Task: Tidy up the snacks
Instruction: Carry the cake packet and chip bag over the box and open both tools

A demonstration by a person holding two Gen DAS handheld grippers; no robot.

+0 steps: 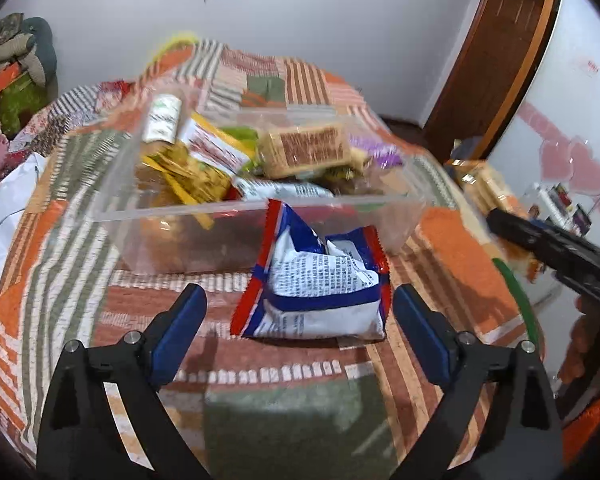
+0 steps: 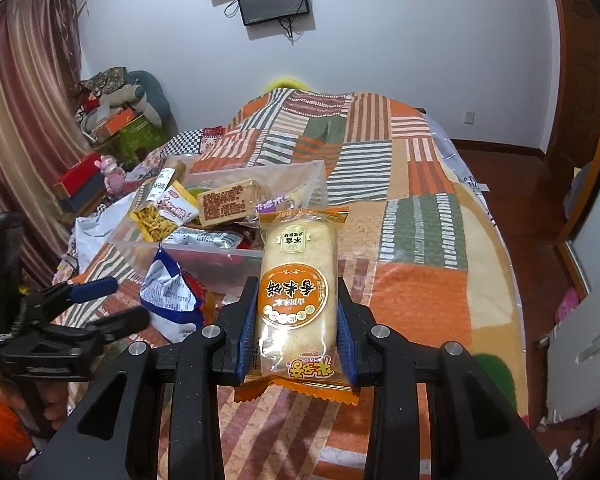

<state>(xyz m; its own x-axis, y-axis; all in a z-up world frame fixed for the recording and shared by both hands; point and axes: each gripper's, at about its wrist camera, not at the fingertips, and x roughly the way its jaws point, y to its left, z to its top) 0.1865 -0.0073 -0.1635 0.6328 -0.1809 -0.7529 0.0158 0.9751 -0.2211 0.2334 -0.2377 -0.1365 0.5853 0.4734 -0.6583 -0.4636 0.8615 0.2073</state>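
My right tongs (image 2: 296,332) are closed on an orange-labelled rice cracker pack (image 2: 294,288), clamped across its width and held above the patchwork bedspread (image 2: 420,300). My left tongs (image 1: 300,332) are spread wide, empty, with a blue-and-white snack bag (image 1: 316,280) lying on the bedspread between and just ahead of the pads. The bag sits just in front of a clear plastic bin (image 1: 180,216) on the bed. The bin holds several snack packs, including a tan wafer block (image 1: 306,150).
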